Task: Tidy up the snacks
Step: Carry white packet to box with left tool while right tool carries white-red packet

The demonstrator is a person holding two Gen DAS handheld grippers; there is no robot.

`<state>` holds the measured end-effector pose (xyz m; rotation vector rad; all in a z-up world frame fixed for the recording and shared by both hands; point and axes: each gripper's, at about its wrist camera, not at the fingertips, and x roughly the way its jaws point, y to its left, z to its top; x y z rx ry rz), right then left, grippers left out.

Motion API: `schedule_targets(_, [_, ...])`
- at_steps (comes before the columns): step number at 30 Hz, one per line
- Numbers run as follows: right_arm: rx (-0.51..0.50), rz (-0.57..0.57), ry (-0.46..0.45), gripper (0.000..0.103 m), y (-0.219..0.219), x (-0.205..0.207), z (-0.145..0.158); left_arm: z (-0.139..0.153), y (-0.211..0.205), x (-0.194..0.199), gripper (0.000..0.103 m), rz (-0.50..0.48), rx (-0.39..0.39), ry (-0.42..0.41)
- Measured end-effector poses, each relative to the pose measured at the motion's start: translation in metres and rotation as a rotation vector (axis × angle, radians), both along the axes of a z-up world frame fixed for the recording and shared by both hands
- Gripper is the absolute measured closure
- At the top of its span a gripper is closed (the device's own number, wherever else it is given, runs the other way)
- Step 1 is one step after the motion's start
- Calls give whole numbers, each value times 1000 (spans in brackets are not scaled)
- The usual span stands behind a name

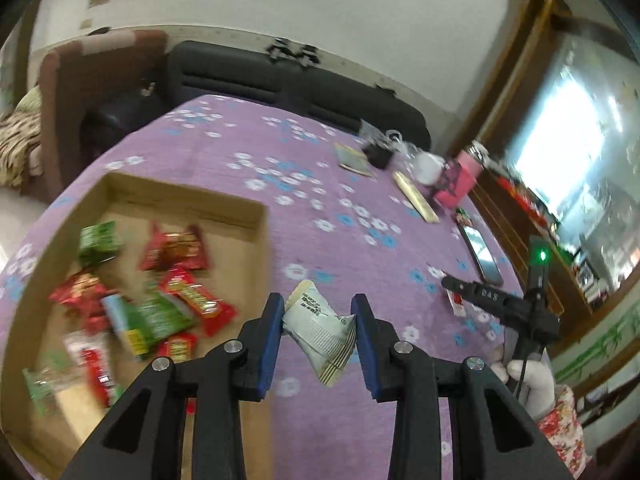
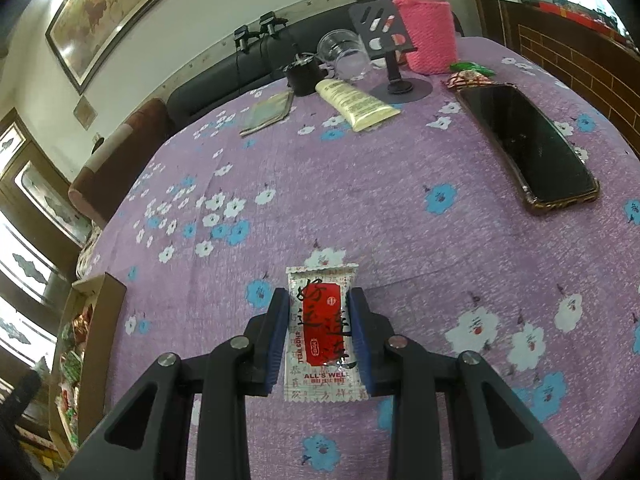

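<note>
My left gripper (image 1: 318, 330) is shut on a white snack packet (image 1: 320, 330) and holds it above the purple cloth, just right of a cardboard box (image 1: 188, 202) that holds several red and green snack packets (image 1: 176, 246). My right gripper (image 2: 320, 336) has its fingers against both sides of a white-and-red snack packet (image 2: 324, 332) that lies on the cloth. The box also shows at the left edge of the right wrist view (image 2: 102, 320). The right gripper shows in the left wrist view (image 1: 496, 304), above another small red-and-white packet.
A black phone (image 2: 528, 144), a cream tube (image 2: 356, 102), a pink-sleeved bottle (image 2: 426, 28), a glass cup (image 2: 344, 54), a phone stand (image 2: 394, 64), a black pot (image 2: 304, 76) and a flat packet (image 2: 268, 114) lie at the far side. Small wrappers (image 2: 468, 74) lie beside the phone.
</note>
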<state>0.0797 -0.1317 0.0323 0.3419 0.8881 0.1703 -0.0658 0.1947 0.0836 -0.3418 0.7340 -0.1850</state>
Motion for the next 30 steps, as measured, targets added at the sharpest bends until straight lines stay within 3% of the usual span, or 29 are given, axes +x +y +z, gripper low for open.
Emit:
schedule_targets(4, [-28,12,-44,74,18,-10,13,-2,38,-14,67,51,-58,-4])
schedule_targets(7, [11,55,-54,74,36,-21,26,-3,59,-23,67,85,-75,-12])
schedule_targets(19, [8,285,-84,73,151,-41,72,-24,121,-49,67,198,-152,2])
schedule_targets(30, [-41,493,-32,73,254,-65,59,-29,145,-53,67,231,-167,15])
